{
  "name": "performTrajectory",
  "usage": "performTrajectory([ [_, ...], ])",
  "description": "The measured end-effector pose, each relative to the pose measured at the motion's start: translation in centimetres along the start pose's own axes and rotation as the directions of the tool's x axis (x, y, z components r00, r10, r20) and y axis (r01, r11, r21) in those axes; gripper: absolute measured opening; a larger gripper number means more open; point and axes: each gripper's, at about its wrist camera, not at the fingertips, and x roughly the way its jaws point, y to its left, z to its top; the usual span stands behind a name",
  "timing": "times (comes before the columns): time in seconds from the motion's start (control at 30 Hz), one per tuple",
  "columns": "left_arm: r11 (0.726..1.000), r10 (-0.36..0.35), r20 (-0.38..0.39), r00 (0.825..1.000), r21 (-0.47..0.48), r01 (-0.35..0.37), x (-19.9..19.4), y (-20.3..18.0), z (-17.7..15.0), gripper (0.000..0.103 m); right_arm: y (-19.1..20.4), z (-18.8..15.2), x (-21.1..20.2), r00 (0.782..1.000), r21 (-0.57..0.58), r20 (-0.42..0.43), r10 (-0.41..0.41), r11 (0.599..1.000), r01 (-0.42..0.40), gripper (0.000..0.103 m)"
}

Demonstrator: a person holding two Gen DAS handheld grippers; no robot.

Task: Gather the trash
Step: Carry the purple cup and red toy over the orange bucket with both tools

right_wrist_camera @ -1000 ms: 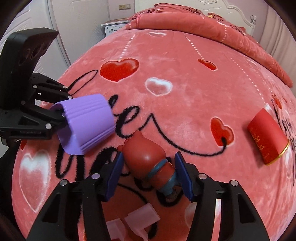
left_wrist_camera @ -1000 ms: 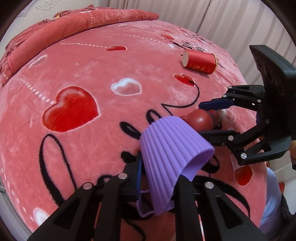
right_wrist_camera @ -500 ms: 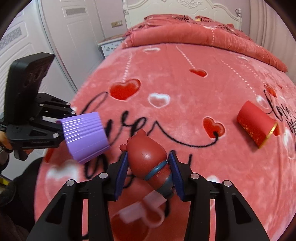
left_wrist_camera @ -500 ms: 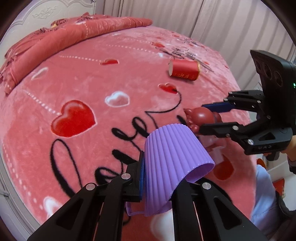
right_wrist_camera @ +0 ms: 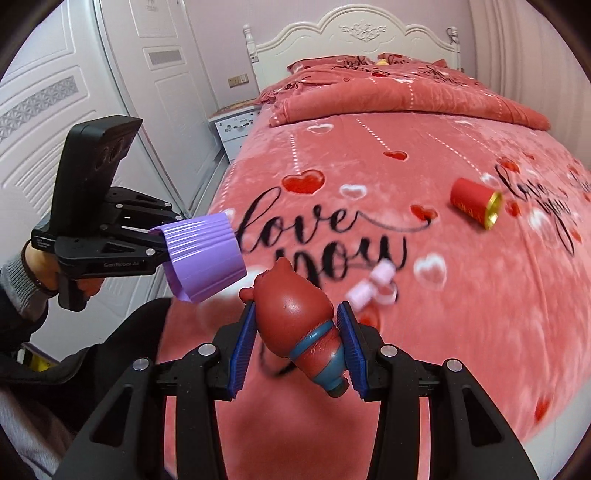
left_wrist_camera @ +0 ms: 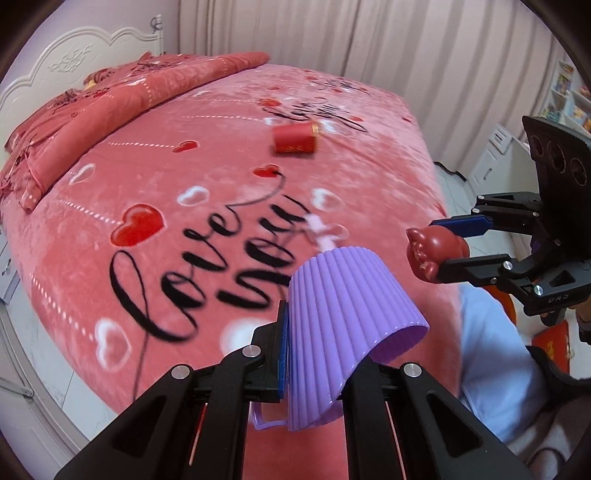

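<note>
My left gripper (left_wrist_camera: 314, 354) is shut on a ribbed purple cup (left_wrist_camera: 343, 325), held above the foot of the bed; the cup also shows in the right wrist view (right_wrist_camera: 203, 254). My right gripper (right_wrist_camera: 295, 343) is shut on a red-brown pig-shaped toy (right_wrist_camera: 299, 321) with a blue band, also lifted off the bed; the toy also shows in the left wrist view (left_wrist_camera: 432, 254). A red cylinder with a gold rim (left_wrist_camera: 295, 138) lies on its side on the pink blanket (left_wrist_camera: 184, 166), farther up the bed. Small pale pink pieces (right_wrist_camera: 373, 284) lie on the blanket near the foot.
Folded red bedding (right_wrist_camera: 388, 92) lies by the white headboard (right_wrist_camera: 351, 33). A small white nightstand (right_wrist_camera: 236, 125) and white wardrobe doors (right_wrist_camera: 110, 92) stand at the left of the bed. Curtains (left_wrist_camera: 369, 48) hang along the far side. The person's legs (left_wrist_camera: 491, 350) are below.
Both grippers have risen and pulled back from the bed with the cup and the toy still held. The blanket and red cylinder now look farther away.
</note>
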Motion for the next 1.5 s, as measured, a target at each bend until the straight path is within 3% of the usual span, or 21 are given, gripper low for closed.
performTrajectory([
  [0.17, 0.999, -0.024, 0.001, 1.0, 0.041, 0.024, -1.6, -3.6, -1.5, 0.009, 1.8, -3.5, -3.4, 1.0, 0.035, 0.022, -0.005, 0.999, 0.004, 0.044],
  [0.37, 0.991, -0.051, 0.009, 0.999, 0.123, 0.05, -2.1, -8.2, -1.5, 0.009, 1.9, -7.3, -8.1, 0.995, 0.099, 0.074, -0.066, 0.993, 0.059, 0.044],
  [0.7, 0.94, -0.155, -0.029, 0.987, 0.304, 0.157, 0.4, -18.4, 0.7, 0.009, -2.2, -15.4, -16.8, 0.962, 0.276, 0.121, -0.243, 0.94, 0.202, 0.044],
  [0.8, 0.904, -0.202, -0.063, 0.977, 0.372, 0.211, 2.3, -22.6, 1.7, 0.009, -4.0, -18.8, -19.9, 0.944, 0.353, 0.118, -0.309, 0.901, 0.251, 0.044],
  [0.97, 0.833, -0.274, -0.113, 0.955, 0.468, 0.294, 5.1, -29.0, 3.3, 0.009, -6.8, -25.2, -25.2, 0.897, 0.486, 0.087, -0.433, 0.804, 0.342, 0.044],
  [1.2, 0.716, -0.366, -0.208, 0.907, 0.56, 0.417, 9.9, -38.3, 4.7, 0.009, -10.7, -34.3, -30.4, 0.835, 0.649, -0.006, -0.55, 0.633, 0.422, 0.044],
  [1.33, 0.669, -0.394, -0.265, 0.88, 0.575, 0.472, 13.0, -42.4, 4.6, 0.009, -12.9, -38.2, -31.5, 0.821, 0.712, -0.043, -0.569, 0.559, 0.425, 0.044],
  [1.5, 0.638, -0.396, -0.325, 0.859, 0.575, 0.512, 16.6, -45.5, 4.3, 0.009, -15.4, -41.6, -31.7, 0.82, 0.763, -0.063, -0.569, 0.502, 0.407, 0.044],
])
